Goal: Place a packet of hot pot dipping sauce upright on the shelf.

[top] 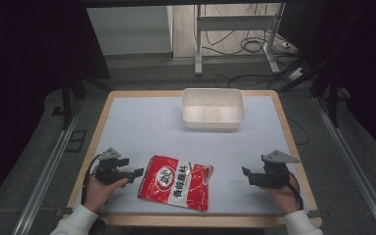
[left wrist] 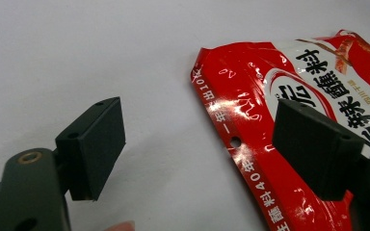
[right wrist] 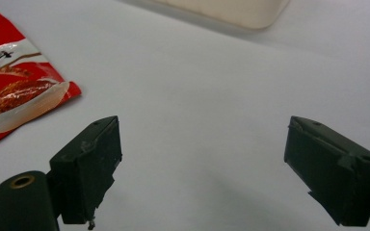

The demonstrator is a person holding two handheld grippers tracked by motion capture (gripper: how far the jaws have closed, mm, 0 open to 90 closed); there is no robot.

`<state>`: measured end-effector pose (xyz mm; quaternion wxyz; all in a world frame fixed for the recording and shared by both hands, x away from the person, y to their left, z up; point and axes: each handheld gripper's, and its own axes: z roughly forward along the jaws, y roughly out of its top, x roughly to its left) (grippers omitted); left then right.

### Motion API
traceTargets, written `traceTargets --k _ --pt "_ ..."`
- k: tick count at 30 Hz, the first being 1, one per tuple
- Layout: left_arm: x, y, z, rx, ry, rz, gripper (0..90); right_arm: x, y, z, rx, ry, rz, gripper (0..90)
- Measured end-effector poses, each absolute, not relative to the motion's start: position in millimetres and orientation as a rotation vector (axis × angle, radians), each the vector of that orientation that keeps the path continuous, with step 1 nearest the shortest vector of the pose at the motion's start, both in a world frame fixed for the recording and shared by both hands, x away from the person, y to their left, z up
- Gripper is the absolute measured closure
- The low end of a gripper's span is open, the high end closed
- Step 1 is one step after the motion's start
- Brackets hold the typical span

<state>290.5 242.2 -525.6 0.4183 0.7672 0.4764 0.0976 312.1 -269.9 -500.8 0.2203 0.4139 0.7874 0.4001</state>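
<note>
Two grippers are seen low on the white table (top: 142, 122), one at either side of a red seasoning packet (top: 177, 182) that lies flat near the front edge, a little left of centre. The left gripper (top: 133, 173) is held just beside the packet's left short edge, with the packet at roughly 3 o'clock from its fingertips; in the left gripper view the jaws stand wide apart with nothing pressed between them, the right-hand jaw hanging over the red sealed edge (left wrist: 231, 139) and the other over bare table. Whether that jaw touches the film cannot be told. The right gripper (top: 248, 175) is kept well apart from the packet, which lies at about 9 o'clock from it; its jaws are likewise spread and empty, with only a corner of the packet (right wrist: 14, 82) seen at upper left in the right gripper view. The packet's long axis is judged to run from about 10 o'clock to 4 o'clock in the high view, slightly skewed to the table edge. A white divided bin (top: 212, 108) is noted at 12 o'clock, far side, well apart from the packet. The left gripper is judged the nearer, so the sealed left edge is the likely pinch point.
</note>
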Motion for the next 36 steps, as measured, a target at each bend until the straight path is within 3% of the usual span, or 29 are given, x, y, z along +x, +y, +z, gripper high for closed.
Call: traceTargets --k 19,27,36 --pt "301 228 -522 1.978 1.149 0.172 16.8 307 -267 -495 1.112 2.195 1.117 13.8" --pt "321 217 -523 2.029 1.091 0.111 17.2 305 -259 -492 1.083 2.214 1.121 13.9" --pt "352 206 -527 2.075 1.072 0.09 28.6 307 -263 -494 1.102 2.212 1.123 14.2"
